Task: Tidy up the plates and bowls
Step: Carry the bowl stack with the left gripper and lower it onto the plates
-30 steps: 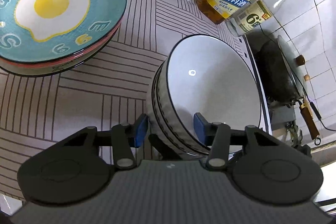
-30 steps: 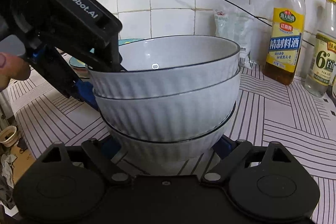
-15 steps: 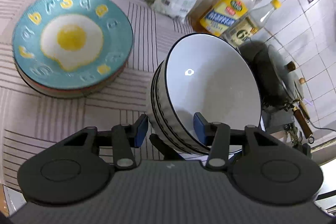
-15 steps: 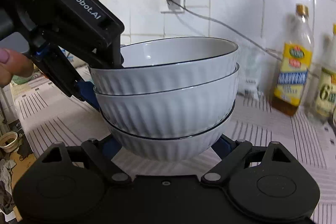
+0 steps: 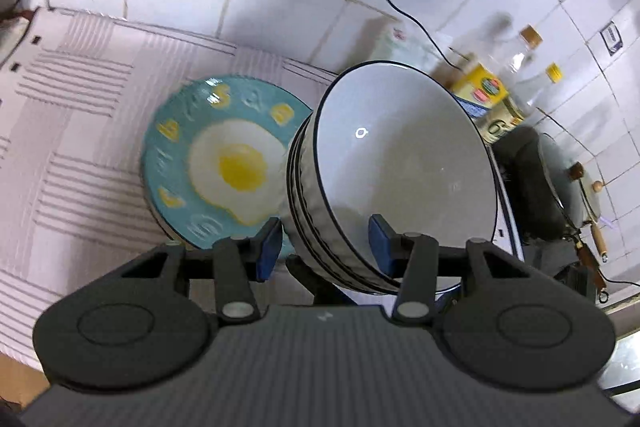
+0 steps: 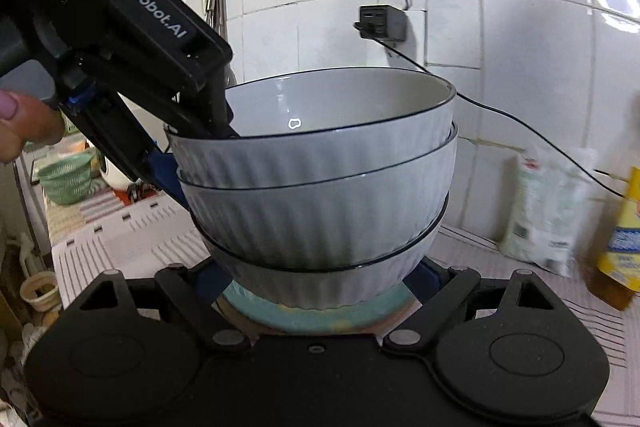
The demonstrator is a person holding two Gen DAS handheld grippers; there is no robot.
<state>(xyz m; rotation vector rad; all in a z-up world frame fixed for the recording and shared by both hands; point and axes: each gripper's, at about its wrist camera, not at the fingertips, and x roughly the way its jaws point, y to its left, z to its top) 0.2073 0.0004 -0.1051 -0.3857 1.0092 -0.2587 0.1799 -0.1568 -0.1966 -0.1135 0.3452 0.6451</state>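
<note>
- While our left tool point(image 5: 322, 243) clamps the bowl stack's point(image 6: 320, 187) rim and our right tool point(image 6: 320, 283) clamps its base, it hangs over the egg plate point(image 5: 224, 163).
- Beneath lies a striped surface point(image 5: 80, 131), backed by white wall tiles point(image 6: 500, 27), with oil bottles point(image 5: 496, 87) near.

Three nested white ribbed bowls point(image 6: 320, 187) (dark-rimmed) sit upright between the right fingers point(image 6: 430, 277), above the teal egg-print plate stack point(image 5: 216, 163).
</note>
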